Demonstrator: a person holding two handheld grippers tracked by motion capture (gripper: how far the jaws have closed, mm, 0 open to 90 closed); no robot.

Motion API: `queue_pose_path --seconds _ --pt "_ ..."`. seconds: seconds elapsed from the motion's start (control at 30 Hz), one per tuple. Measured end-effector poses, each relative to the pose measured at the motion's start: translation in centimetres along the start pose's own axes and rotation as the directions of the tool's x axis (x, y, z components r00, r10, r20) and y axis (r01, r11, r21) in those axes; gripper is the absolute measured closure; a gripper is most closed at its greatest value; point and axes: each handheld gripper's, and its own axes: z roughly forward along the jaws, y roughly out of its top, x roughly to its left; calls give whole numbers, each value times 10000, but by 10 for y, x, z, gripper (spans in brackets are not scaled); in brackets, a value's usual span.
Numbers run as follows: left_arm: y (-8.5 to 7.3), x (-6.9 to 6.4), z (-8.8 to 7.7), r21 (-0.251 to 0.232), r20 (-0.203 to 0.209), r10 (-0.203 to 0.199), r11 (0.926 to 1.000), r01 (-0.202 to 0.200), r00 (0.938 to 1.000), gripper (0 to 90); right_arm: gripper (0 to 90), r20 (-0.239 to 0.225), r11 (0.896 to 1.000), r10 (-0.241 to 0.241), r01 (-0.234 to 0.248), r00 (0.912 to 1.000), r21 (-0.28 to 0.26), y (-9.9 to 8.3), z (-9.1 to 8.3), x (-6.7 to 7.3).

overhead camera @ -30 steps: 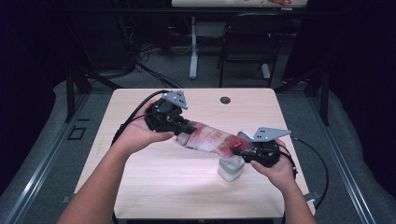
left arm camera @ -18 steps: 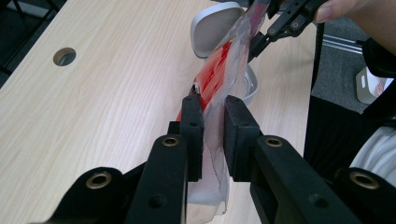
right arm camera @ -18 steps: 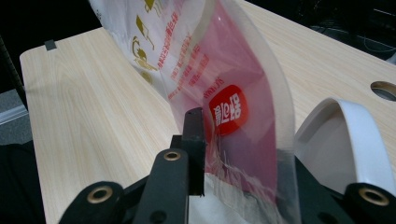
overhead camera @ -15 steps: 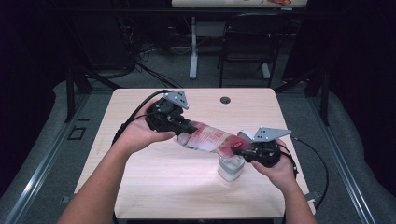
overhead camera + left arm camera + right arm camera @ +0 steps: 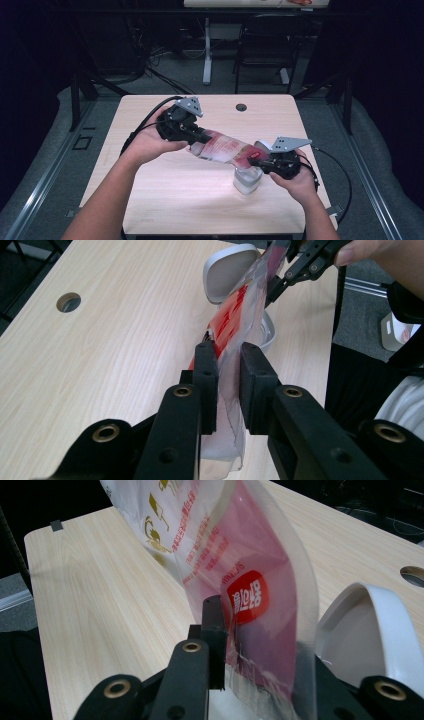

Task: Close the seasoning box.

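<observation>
A clear and red plastic pouch (image 5: 225,148) stretches between both grippers above the table. My left gripper (image 5: 200,137) is shut on its flat end, and the left gripper view shows the pads (image 5: 206,365) pinching the film (image 5: 235,322). My right gripper (image 5: 255,159) holds the other end, just over a small white container (image 5: 247,181) with its lid (image 5: 263,145) tipped open. Its jaws have just been closing with the pouch (image 5: 210,535) between them. One finger (image 5: 214,625) presses the film; the other is hidden behind it.
The light wooden table (image 5: 175,200) has a round cable hole (image 5: 241,107) near its far edge. Black cables trail from both grippers across the table. Dark chairs and desk legs stand beyond it. The white lid (image 5: 370,630) sits close beside my right jaws.
</observation>
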Motion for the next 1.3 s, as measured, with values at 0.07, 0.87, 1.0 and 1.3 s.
queue_pose_path --seconds 0.07,0.87,1.0,1.3 --pt "0 0 0 -8 12 2 10000 -2 10000 799 827 -12 10000 0 0 10000 2 0 0 0" --pt "6 -1 1 -17 -18 99 9999 -99 9999 799 868 -118 9999 64 -63 9999 82 -1 -2 -2" --pt "8 -2 2 -14 -26 89 10000 -89 10000 798 870 -116 9999 86 -85 9999 99 -2 -2 -2" --pt "10 -2 2 -40 -27 129 9999 -129 9999 798 872 -143 9999 93 -91 9999 141 -2 -3 -3"
